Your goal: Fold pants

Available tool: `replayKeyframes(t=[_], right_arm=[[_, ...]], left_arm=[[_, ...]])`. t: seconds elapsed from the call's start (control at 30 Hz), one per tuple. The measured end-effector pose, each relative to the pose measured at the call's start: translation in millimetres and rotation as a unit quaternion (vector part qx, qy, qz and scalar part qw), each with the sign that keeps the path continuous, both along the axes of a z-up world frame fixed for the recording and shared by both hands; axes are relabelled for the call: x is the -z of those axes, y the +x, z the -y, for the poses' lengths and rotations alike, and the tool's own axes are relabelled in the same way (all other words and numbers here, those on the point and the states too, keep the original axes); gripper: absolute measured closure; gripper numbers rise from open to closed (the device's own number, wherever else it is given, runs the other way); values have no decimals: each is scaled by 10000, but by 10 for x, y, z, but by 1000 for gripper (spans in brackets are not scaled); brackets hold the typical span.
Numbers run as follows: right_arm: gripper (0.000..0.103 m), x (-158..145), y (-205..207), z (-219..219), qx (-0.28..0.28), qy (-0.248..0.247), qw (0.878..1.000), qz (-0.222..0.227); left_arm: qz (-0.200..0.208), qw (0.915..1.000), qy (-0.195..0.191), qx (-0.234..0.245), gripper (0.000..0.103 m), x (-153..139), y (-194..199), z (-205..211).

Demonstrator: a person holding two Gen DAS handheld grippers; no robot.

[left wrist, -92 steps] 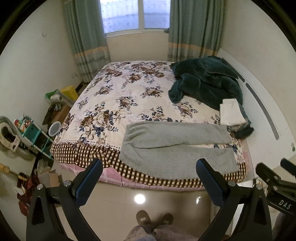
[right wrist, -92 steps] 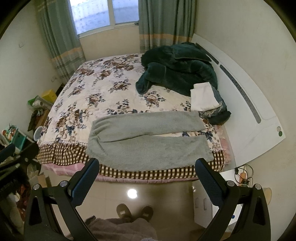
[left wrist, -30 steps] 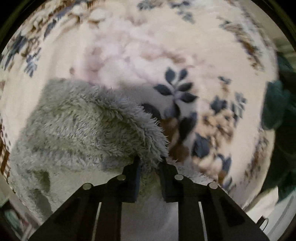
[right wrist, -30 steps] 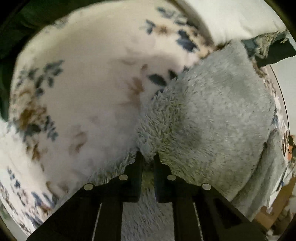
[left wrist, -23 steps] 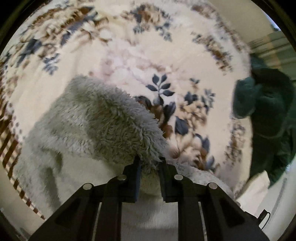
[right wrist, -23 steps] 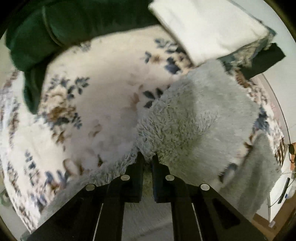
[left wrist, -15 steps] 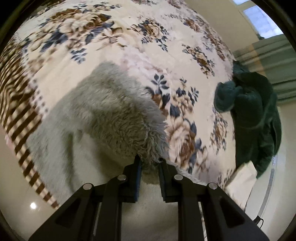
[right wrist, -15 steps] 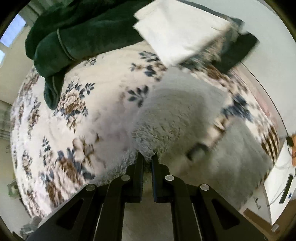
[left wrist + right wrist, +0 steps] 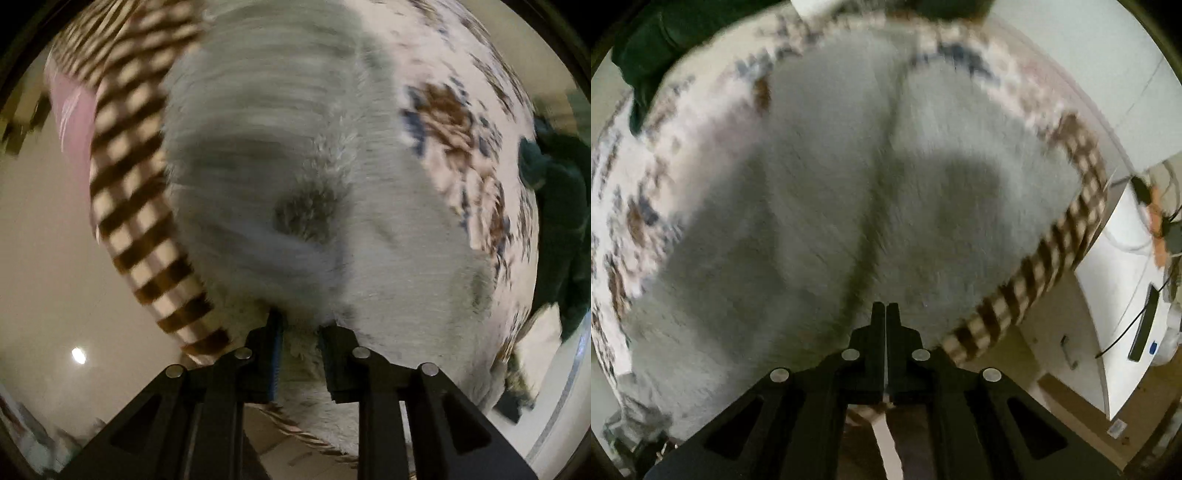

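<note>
The left gripper (image 9: pixel 300 334) is clamped on a fluffy edge of the grey pants (image 9: pixel 295 166), fleece bunched between its fingers. The right gripper (image 9: pixel 886 314) is seen pressed fully together with no cloth visible between its tips. The pants are spread on the floral quilt (image 9: pixel 454 122), beside its brown checked border (image 9: pixel 1067 229).

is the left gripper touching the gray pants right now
Touching. The left wrist view shows the left gripper with fleece of the gray pants bunched between its fingers.

Fluffy fleece pants (image 9: pixel 295 155) on a printed cloth quilt (image 9: pixel 454 122).
</note>
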State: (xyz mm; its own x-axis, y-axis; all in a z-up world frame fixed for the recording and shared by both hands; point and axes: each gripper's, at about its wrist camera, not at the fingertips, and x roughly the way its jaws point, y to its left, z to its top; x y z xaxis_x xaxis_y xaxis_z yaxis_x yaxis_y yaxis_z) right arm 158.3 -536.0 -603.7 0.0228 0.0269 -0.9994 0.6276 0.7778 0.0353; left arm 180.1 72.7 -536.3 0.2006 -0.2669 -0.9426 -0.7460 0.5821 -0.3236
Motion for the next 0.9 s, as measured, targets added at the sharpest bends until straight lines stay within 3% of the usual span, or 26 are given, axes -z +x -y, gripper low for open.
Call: replayKeyframes(t=[0.07,0.13,0.17,0.2,0.27,0.4,0.47,0.5,0.53,0.6,0.73,0.9], right_arm=[[101,99,-90,94,126,263,9995,-71],[90,68,-100,130,-31,253,9997,-61],[74,13,-79,137,-129,229,9997,11],[56,-52,-57,137,-205,262,9993,150],[41,-157,21,108,-293,313,9985,337],[40,-307,344,-14,-669,373,9952,608],[36,-323,550,-130,-849,314,9937,660],[36,-321,624,-168,-909,277,9932,674],[36,-328,716,-218,-964,243,9926,691],[36,-344,924,-303,-1058,109,9919,690],[26,-393,1334,-398,-1067,-124,9913,762],[22,-326,1748,-227,-995,-768,9894,722]], left_arm=[[108,9995,-176,-256,75,-8,-113,-28],[331,9983,-178,-436,62,-133,-186,-42],[439,9977,-91,-505,43,-214,-220,-70],[521,9971,28,-548,30,-274,-239,-91],[697,9949,374,-619,30,-384,-230,-200],[773,9893,970,-769,30,-334,-35,-604],[785,9890,920,-856,37,-226,120,-783],[980,9884,800,-838,74,-173,208,-865],[1040,9880,823,-791,93,-151,245,-904],[1216,9862,932,-622,98,-202,375,-945],[1496,9785,1304,-560,98,-409,391,-1091],[1092,9877,805,-778,97,-25,326,-1256]])
